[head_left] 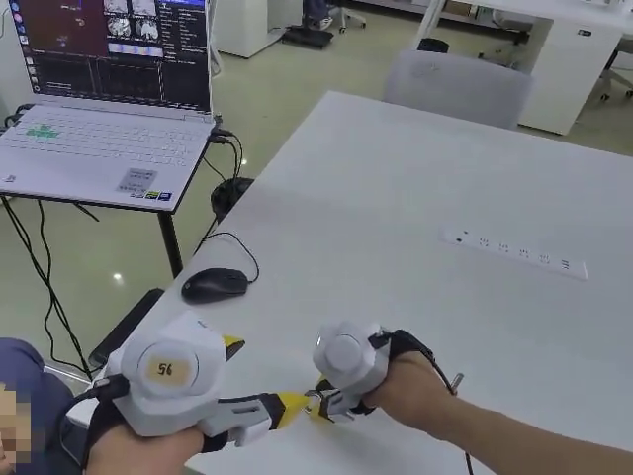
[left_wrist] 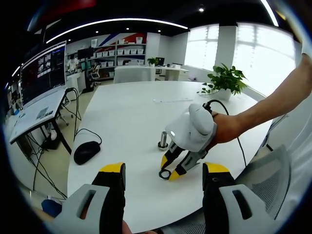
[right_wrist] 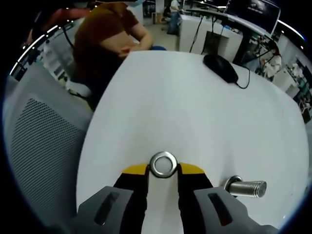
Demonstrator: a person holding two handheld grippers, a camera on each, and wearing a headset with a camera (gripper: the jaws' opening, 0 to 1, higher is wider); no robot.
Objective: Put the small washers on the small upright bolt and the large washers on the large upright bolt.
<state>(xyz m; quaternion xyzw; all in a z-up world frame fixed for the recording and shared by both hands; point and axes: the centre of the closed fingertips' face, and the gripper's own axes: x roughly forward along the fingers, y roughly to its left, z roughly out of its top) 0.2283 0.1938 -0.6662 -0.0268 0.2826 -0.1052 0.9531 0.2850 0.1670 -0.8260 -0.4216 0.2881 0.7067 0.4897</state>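
White table (head_left: 415, 188), head view: black mouse (head_left: 214, 285) with cable at 9 o'clock edge; white power strip (head_left: 514, 252) toward 3 o'clock. Left gripper view: upright bolt (left_wrist: 163, 140) at the mouse's 3 o'clock.

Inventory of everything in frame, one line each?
table: 1, white, centre
laptop: 1, white, stand left of table
mouse: 1, black, table's left edge
power strip: 1, white, on table
chair: 1, grey, table's far end
mesh chair: 1, grey, table's near side
plant: 1, green, by table's far edge
person: 1, brown top, beyond table
bolt: 1, metal, upright on table
washer: 1, metal, in right gripper
right gripper: 1, white-yellow, shut on washer
left gripper: 1, white-yellow, fingers open
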